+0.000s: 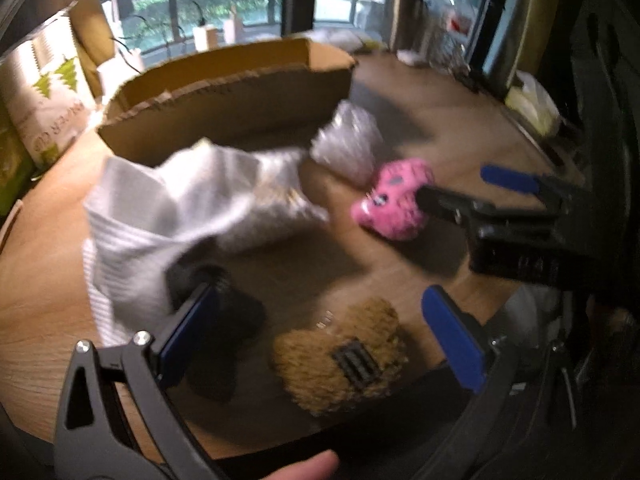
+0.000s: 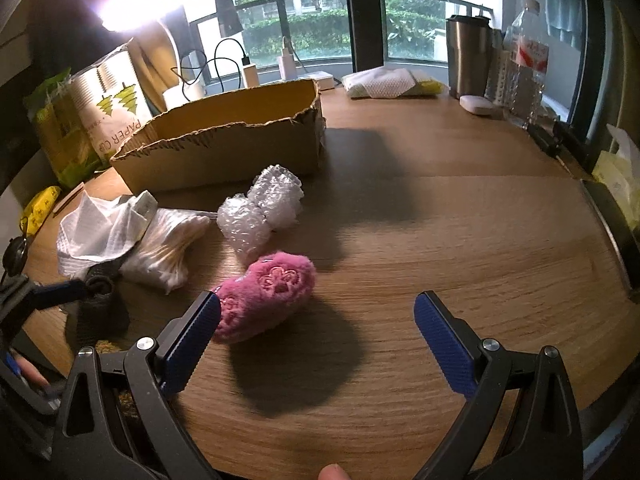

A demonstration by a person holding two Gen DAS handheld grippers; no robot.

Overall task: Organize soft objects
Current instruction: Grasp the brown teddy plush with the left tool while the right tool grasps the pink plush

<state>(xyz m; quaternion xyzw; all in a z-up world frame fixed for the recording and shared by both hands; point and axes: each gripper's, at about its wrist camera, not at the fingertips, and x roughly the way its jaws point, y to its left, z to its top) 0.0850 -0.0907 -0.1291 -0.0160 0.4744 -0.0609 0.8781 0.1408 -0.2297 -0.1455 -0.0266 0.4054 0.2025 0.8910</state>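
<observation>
An open cardboard box (image 2: 224, 148) stands at the back left of the wooden table; it also shows in the left wrist view (image 1: 224, 96). Before it lie a white cloth (image 2: 96, 232), a bag of cotton swabs (image 2: 168, 252), bubble wrap (image 2: 260, 208) and a pink plush (image 2: 264, 300). A tan furry toy (image 1: 340, 356) and a dark knitted item (image 1: 224, 312) lie between my left gripper's (image 1: 320, 320) open fingers. My right gripper (image 2: 318, 332) is open and empty, its left finger beside the pink plush (image 1: 392, 204). The right gripper (image 1: 456, 188) shows in the left wrist view.
A paper cup pack (image 2: 108, 108) and green bag (image 2: 52, 132) stand left of the box. A steel tumbler (image 2: 468, 56), water bottle (image 2: 524, 68), white case (image 2: 476, 104) and folded cloth (image 2: 392, 82) sit at the back by the window. Chargers and cables (image 2: 248, 68) lie behind the box.
</observation>
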